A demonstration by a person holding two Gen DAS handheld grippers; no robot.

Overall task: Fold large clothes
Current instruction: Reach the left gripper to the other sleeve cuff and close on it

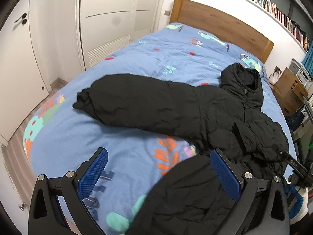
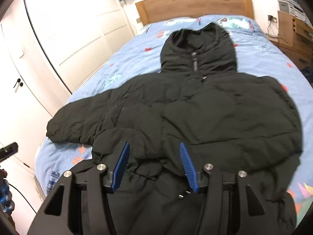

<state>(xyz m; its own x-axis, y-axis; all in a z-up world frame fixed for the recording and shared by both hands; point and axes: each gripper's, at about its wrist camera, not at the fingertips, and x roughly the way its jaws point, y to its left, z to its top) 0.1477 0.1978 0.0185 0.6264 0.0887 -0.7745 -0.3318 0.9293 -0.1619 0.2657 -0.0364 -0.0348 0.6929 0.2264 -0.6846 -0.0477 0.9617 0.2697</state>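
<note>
A black hooded puffer jacket [image 2: 205, 113] lies front up on the blue patterned bed [image 2: 125, 58], hood toward the headboard. Its left sleeve [image 1: 137, 101] stretches out flat to the left. The right sleeve seems folded over the body. My left gripper [image 1: 158, 158] is open and empty, above the jacket's lower left hem [image 1: 187, 195] and the bedcover. My right gripper [image 2: 154, 152] is open and empty, above the jacket's lower middle. The other gripper's black body [image 1: 293, 164] shows at the right in the left wrist view.
A wooden headboard [image 2: 195, 4] stands at the far end. White wardrobe doors [image 1: 109, 19] line the left side. A wooden dresser [image 2: 293, 33] stands at the right. A bookshelf [image 1: 273, 7] runs above the headboard wall. The bed's left edge [image 1: 27, 137] drops to the floor.
</note>
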